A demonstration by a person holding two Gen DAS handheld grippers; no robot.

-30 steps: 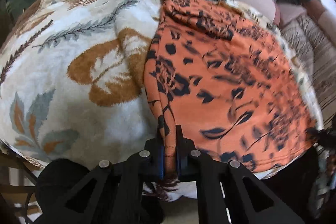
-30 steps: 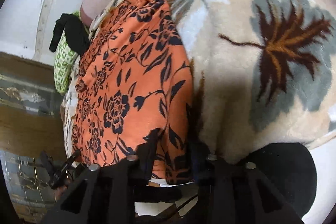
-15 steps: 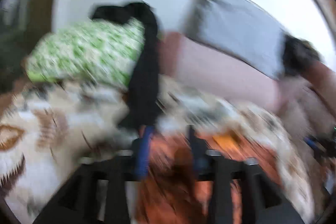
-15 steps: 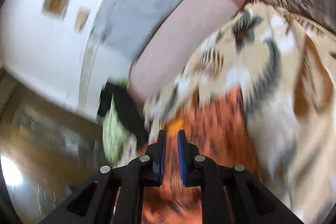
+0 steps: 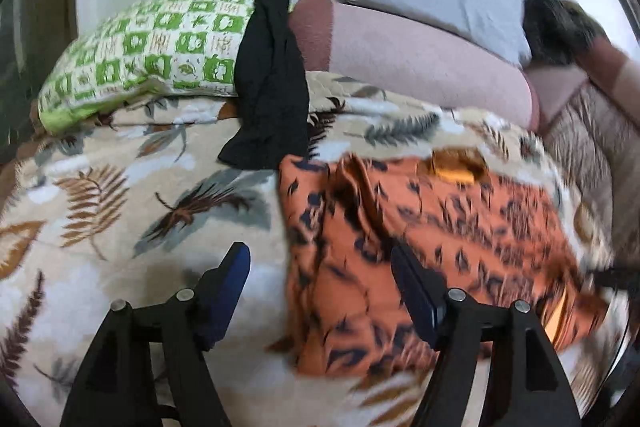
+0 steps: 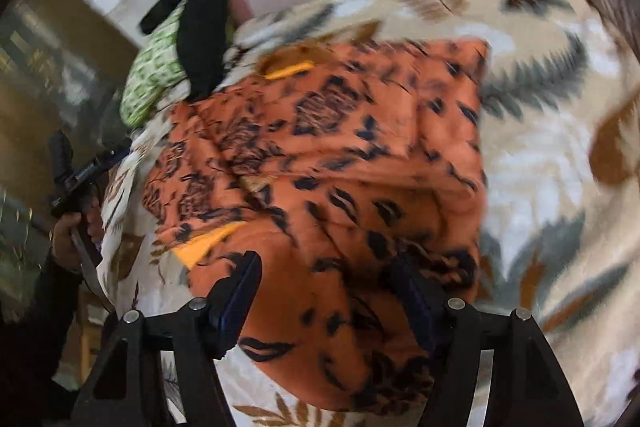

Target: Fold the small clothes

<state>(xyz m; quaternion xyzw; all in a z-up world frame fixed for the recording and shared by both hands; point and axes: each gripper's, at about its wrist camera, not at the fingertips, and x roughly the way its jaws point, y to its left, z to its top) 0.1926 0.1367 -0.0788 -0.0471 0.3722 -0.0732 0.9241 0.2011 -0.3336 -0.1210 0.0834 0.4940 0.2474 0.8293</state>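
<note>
Behind orange garment [image 5: 420, 227] | black cloth [image 5: 268, 75] over green pillow [image 5: 144, 51]

The left gripper [image 5: 320, 267] hangs wide open over the blanket [image 5: 100, 227]. The orange cloth [image 5: 440, 219] lies folded below, near the blanket's far edge.
</note>
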